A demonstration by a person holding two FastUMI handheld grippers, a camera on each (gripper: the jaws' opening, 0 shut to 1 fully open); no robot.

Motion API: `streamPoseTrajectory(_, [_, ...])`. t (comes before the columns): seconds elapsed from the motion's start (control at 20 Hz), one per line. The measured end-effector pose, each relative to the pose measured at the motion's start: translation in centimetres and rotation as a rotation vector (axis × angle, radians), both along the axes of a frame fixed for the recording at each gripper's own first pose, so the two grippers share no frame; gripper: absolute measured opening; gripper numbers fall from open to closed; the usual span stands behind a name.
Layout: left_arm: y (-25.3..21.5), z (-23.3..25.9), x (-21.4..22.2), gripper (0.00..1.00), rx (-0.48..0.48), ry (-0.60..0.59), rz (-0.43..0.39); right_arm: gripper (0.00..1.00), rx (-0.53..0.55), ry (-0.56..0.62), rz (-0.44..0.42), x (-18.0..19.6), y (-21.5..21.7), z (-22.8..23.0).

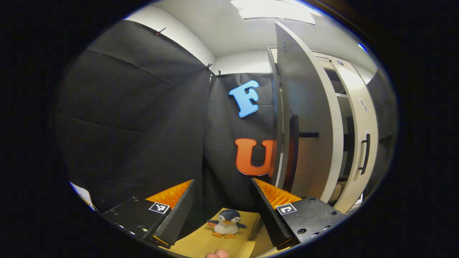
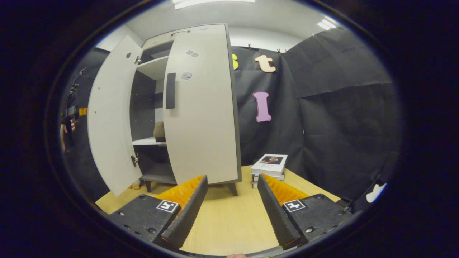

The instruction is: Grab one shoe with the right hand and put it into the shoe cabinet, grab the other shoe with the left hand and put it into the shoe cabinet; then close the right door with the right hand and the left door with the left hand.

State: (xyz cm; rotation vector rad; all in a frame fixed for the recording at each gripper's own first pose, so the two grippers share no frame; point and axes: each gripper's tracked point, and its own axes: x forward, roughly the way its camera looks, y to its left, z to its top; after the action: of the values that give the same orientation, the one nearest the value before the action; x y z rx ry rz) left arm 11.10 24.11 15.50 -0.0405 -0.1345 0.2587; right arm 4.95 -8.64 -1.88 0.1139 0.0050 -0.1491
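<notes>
With no writing legible, shoe cabinet [image 2: 200, 107] left door [image 2: 111, 118] ajar, grippers empty.

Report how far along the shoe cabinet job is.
Done, apparently: a shoe sits on a shelf inside the shoe cabinet; the second shoe can't be confirmed. The right door looks nearly closed. In hand: nothing; the left gripper and right gripper are both open and empty. Left: the left door stands wide open and needs closing.
</notes>
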Motion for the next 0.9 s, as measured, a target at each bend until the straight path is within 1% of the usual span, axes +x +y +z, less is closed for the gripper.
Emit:
streamPoseTrajectory(0.1, [-1.7, 0.0, 0.1, 0.92, 0.005, -0.004, -0.034, 0.92, 0.005, 0.006, -0.001, 0.0, -0.1, -0.2])
streamPoseTrajectory(0.25, [-3.2, 0.2, 0.3, 0.92, 0.016, -0.016, -0.049, 0.92, 0.010, 0.014, -0.009, -0.1, -0.5, -0.2])
streamPoseTrajectory(0.5, [-6.2, -0.4, 1.1, 0.92, -0.060, -0.008, -0.139, 0.92, 0.015, 0.015, -0.030, -0.6, -1.2, -0.2])
streamPoseTrajectory(0.65, [-8.6, -0.4, 1.6, 0.92, -0.067, -0.009, -0.179, 0.92, 0.018, 0.014, -0.038, -0.8, -1.6, -0.2])
streamPoseTrajectory(0.9, [-13.5, 0.2, 4.5, 0.92, -0.084, -0.033, -0.262, 0.92, 0.018, 0.018, -0.065, -0.7, -3.0, -0.3])
